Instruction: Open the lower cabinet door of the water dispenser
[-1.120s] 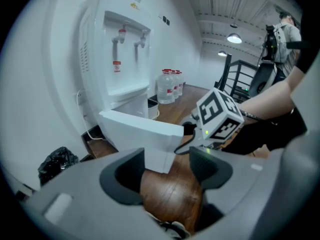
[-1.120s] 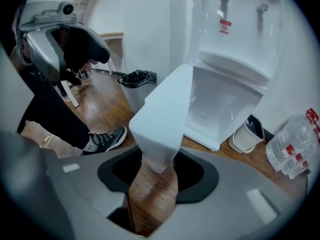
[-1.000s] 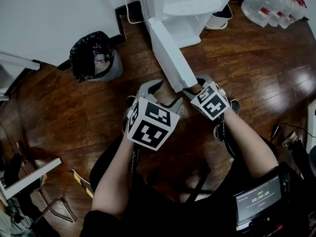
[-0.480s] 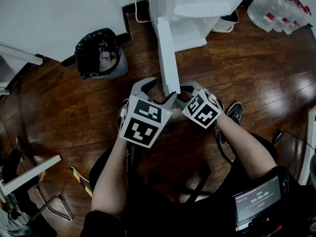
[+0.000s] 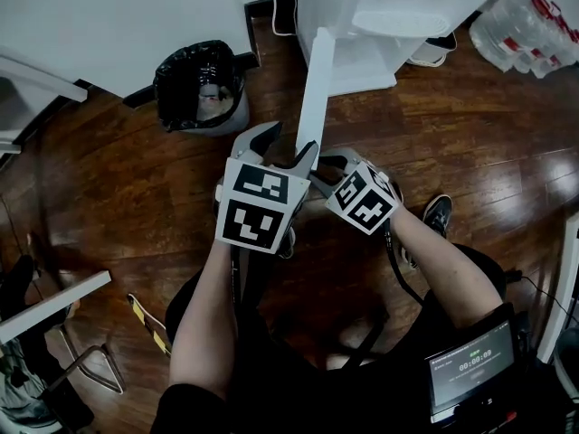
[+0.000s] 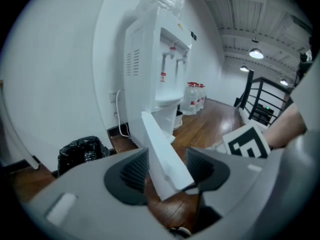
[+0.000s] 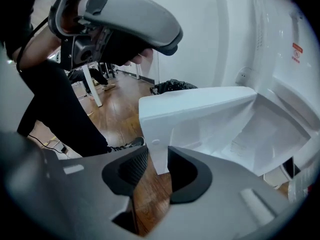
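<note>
Head view: cabinet door (image 5: pixel 314 89) stands open from the water dispenser (image 5: pixel 362 25). Left gripper (image 6: pixel 167 166) jaws wide, just been closing, loosely straddling the door edge. Right gripper (image 7: pixel 157 165) jaws, also just closing, pinch its corner.

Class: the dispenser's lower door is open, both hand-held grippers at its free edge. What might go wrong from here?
The left hand-held gripper, jaws just closing, straddles the cabinet door without pinching it, so the edge may slip out. The right hand-held gripper, jaws also just closing, pinches only a corner; a hard pull might twist the door.
</note>
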{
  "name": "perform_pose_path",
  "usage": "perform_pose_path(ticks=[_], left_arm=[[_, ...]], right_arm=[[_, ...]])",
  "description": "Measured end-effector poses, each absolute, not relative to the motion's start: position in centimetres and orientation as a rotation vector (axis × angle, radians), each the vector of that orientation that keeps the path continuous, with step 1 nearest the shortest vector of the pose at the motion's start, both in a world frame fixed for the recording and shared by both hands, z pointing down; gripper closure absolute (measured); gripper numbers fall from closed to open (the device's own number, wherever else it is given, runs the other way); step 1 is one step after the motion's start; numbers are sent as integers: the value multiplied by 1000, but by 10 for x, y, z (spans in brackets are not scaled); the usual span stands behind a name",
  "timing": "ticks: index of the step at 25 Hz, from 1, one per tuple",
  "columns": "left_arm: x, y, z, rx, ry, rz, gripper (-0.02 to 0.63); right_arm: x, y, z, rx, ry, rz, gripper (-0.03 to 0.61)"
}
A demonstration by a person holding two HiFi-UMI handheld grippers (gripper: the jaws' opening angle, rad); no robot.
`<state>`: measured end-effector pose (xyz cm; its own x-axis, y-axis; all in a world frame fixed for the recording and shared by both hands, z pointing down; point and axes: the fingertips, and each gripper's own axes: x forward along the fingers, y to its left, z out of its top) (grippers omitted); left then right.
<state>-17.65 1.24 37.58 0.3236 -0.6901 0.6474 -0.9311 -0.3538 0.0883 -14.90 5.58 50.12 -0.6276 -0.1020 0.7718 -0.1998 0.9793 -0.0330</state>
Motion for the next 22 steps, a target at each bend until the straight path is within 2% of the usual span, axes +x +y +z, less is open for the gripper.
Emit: perform_pose_path(ticks=[13,14,15,22], left_arm=[[-239,2,360,1999,-1583,567,388],[-243,1,361,1998,-1596,574,388],[-248,1,362,2000,-1608,588,388],[-257,11,369,1999,-1582,621,388]], right_arm=[[-218,53,498,160,-2308,139,463],[-223,51,497,165,-2316,132,483],[-228,50,497,171,-2324,125,574],[-258,43,496,176,-2348,122,575]])
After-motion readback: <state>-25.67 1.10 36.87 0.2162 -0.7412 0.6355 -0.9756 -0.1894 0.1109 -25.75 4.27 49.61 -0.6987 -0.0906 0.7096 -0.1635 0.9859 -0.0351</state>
